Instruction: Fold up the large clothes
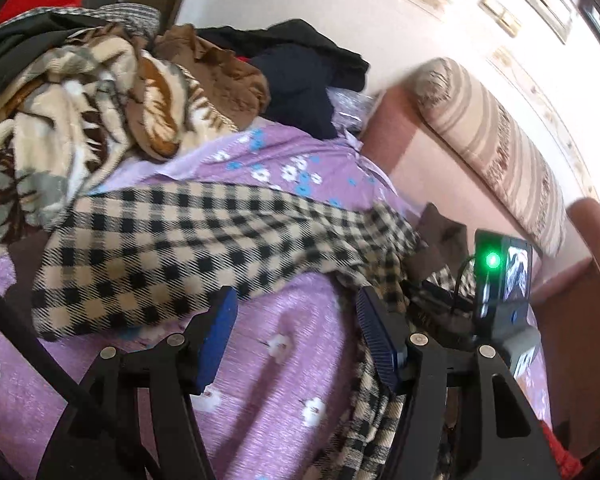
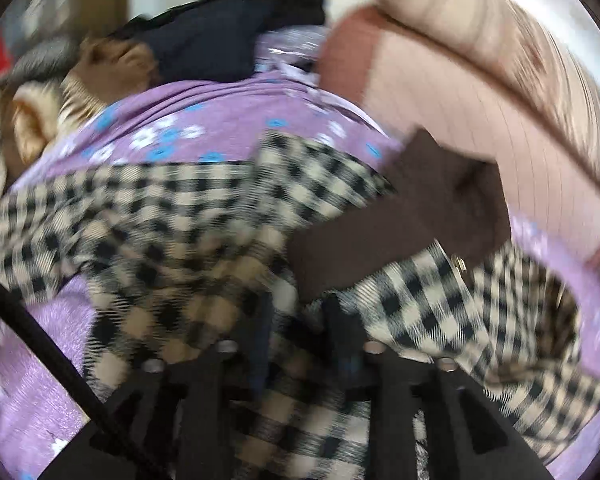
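Note:
A large beige-and-black checked garment point(image 1: 188, 248) with a brown collar lies spread on the purple flowered bedsheet point(image 1: 284, 364). My left gripper point(image 1: 296, 312) is open just above the sheet; the garment's edge runs past its right finger point(image 1: 376, 340). The other gripper's body with a green light point(image 1: 496, 280) shows to the right. In the blurred right wrist view the checked garment point(image 2: 172, 248) and its brown collar point(image 2: 412, 216) fill the middle. My right gripper point(image 2: 300, 332) is shut on the checked fabric, which bunches between the fingers.
A heap of blankets and clothes point(image 1: 84, 92) lies at the far left of the bed, with dark garments point(image 1: 300, 80) behind. A pink headboard point(image 1: 440, 168) and a striped bolster point(image 1: 496, 152) stand along the right. A black cable point(image 1: 20, 332) crosses the lower left.

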`<move>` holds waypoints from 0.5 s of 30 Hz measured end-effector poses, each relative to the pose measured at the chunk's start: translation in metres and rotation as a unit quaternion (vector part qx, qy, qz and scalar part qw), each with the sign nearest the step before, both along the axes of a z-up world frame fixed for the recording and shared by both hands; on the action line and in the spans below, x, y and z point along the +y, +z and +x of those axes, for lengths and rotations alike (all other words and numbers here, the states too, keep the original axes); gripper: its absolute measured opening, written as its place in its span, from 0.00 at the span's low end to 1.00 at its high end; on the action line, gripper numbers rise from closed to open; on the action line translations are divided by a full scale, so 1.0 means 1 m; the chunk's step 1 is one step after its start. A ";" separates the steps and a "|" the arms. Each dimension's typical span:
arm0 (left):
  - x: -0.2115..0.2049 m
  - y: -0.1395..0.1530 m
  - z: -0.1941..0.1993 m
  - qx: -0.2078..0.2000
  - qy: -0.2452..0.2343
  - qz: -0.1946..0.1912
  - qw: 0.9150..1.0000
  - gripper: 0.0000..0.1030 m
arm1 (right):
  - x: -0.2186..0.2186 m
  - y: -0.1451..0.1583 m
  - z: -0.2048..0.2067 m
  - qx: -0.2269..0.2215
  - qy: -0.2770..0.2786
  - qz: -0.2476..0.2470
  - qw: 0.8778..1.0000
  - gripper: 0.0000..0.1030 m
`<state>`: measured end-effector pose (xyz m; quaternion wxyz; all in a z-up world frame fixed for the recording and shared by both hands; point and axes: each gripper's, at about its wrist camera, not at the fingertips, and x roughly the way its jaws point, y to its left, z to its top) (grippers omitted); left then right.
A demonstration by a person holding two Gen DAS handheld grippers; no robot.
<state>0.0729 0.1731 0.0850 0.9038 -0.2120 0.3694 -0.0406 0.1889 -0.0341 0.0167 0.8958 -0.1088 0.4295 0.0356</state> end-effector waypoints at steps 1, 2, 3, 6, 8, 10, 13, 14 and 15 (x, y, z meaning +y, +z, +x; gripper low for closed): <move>0.003 0.001 0.000 -0.001 0.005 0.001 1.000 0.59 | 0.006 0.000 -0.001 -0.003 0.011 -0.006 1.000 0.37; 0.008 0.002 0.000 -0.002 0.016 0.003 1.000 0.59 | 0.012 0.000 0.000 -0.002 0.023 -0.003 1.000 0.37; 0.012 0.002 0.000 -0.001 0.023 0.005 1.000 0.59 | 0.019 -0.001 0.000 0.003 0.038 0.004 0.999 0.37; 0.022 0.001 0.000 0.001 0.043 0.008 0.999 0.59 | 0.043 -0.003 -0.003 0.010 0.070 0.001 0.998 0.37; 0.024 -0.001 0.002 0.005 0.049 0.013 0.999 0.59 | 0.054 0.001 -0.008 0.009 0.081 0.002 0.997 0.37; 0.021 -0.001 0.003 0.005 0.046 0.020 0.999 0.59 | 0.043 0.014 -0.021 0.002 0.084 0.045 0.996 0.37; 0.003 0.003 0.007 -0.002 0.016 0.023 1.000 0.59 | 0.006 0.032 -0.039 -0.002 0.065 0.102 0.993 0.38; -0.004 0.004 0.009 -0.006 0.003 0.026 1.000 0.59 | -0.010 0.037 -0.048 -0.005 0.057 0.112 0.992 0.42; -0.019 0.008 0.011 -0.013 -0.022 0.037 0.999 0.59 | -0.030 0.040 -0.059 -0.009 0.047 0.122 0.991 0.47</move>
